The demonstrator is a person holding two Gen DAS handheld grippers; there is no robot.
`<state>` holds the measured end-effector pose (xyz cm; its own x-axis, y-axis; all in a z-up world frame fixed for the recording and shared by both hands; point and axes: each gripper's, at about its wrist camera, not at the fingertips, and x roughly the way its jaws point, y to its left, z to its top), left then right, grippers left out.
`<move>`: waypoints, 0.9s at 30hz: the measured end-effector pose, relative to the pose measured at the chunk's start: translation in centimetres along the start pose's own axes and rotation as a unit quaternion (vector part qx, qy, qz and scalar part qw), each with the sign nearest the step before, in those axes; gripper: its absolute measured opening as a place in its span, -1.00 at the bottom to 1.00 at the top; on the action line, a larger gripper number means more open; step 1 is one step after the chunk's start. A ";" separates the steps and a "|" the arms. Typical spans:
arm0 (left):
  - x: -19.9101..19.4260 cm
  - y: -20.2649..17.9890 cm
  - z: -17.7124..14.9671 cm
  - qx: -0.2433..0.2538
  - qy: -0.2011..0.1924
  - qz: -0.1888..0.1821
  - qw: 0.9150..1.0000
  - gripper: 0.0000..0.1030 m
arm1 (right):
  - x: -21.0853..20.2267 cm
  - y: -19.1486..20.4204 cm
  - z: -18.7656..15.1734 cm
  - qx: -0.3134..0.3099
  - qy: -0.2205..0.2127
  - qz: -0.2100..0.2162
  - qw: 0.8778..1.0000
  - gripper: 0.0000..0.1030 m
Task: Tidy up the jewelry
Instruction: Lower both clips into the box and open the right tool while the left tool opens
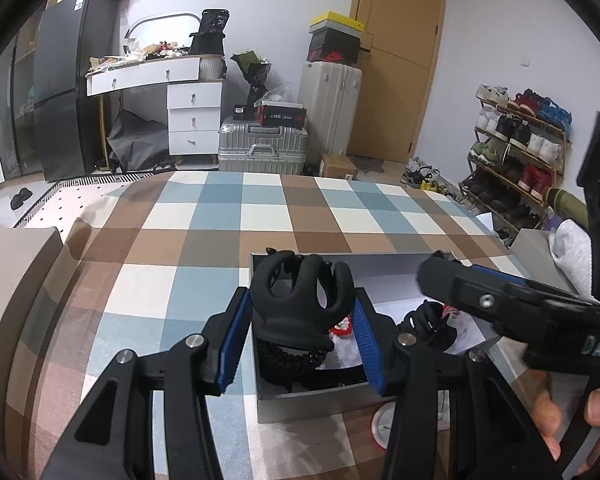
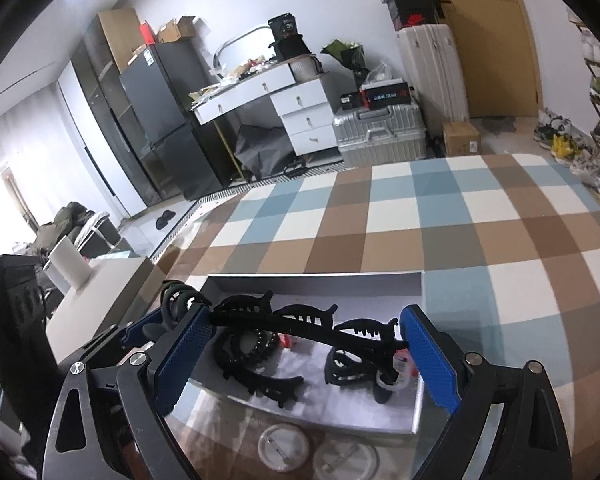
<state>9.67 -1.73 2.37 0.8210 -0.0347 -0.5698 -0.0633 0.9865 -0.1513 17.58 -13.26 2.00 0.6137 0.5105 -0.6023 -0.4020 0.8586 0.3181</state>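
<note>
- The left tongs (image 1: 302, 336) hold a matte black plastic claw hair clip (image 1: 300, 300) squeezed between their two blue ribbed pads, over the near end of a shallow grey rectangular cardboard box (image 1: 300, 404)
- The box rests on a bed with a brown, blue and cream checked cover (image 1: 204, 220)
- The right tongs (image 2: 304, 354) stand spread wide with nothing pinched; a thin black plastic headband (image 2: 300, 330) runs across the gap between their blue pads, lying on the things in the box, and I cannot tell whether it touches either pad
- From the right wrist view, the box (image 2: 316, 280) also holds a string of dark round beads (image 2: 256, 346), a flat black toothed clip (image 2: 260, 380) near the front wall, and more black claw clips (image 2: 348, 364) toward the right side
- Something small and red (image 1: 342, 328) shows under the held clip in the left wrist view, too hidden to name
- Two round white pin badges (image 2: 284, 446) lie on the cover just in front of the box
- A bare hand (image 1: 572, 416) grips the right tool's handle at the lower right of the left wrist view
- Beyond the bed stand a silver ribbed suitcase (image 1: 262, 146) and a white dressing table with drawers (image 1: 188, 96)
</note>
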 end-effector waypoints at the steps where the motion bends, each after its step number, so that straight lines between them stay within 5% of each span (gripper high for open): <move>1: 0.0 0.1 0.0 -0.002 0.000 -0.001 1.000 -0.15 | 0.3 0.0 0.0 -0.001 0.002 -0.001 1.000 0.86; 27: -0.5 0.0 0.1 -0.005 -0.011 -0.009 1.000 -0.15 | 1.1 -0.3 0.9 0.010 0.005 -0.008 1.000 0.86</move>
<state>9.34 -1.68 2.72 0.8340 -0.0487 -0.5497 -0.0541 0.9841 -0.1692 19.02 -12.85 1.92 0.6132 0.4971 -0.6139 -0.3787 0.8671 0.3237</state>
